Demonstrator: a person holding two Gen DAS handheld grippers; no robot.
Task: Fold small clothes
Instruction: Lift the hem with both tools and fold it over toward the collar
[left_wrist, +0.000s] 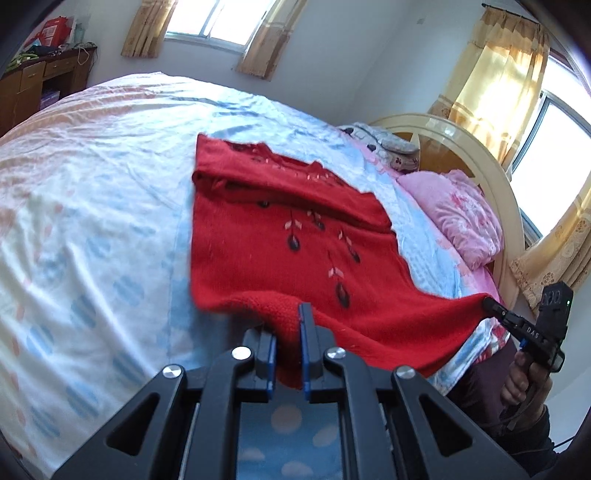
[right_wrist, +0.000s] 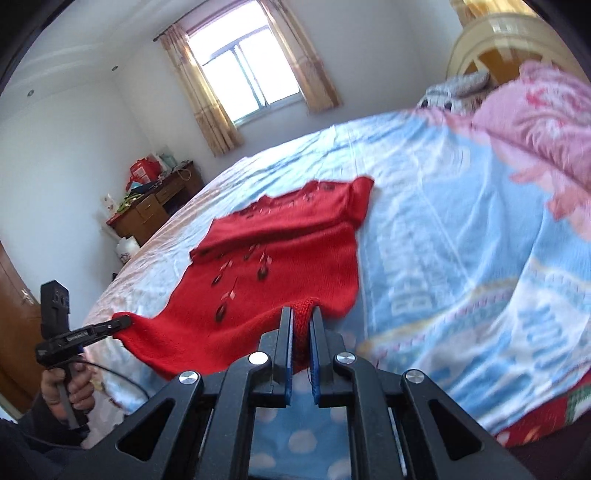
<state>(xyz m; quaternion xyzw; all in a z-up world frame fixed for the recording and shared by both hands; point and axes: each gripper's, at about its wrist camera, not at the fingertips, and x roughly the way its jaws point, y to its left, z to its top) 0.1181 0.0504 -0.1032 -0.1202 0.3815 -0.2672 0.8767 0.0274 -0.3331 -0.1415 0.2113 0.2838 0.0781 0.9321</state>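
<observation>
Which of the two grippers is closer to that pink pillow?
The right gripper. It grips the sweater's hem corner on the pillow's side of the bed; the left gripper grips the opposite hem corner, farther from it.

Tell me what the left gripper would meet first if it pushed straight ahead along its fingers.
The red sweater. The left gripper is already shut on its near hem, and the rest of it lies directly ahead on the bed. Past its far edge comes only sheet, though depth is hard to judge.

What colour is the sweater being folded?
The sweater is red, with dark leaf-like embroidery on the front; clearest in the left wrist view.
</observation>
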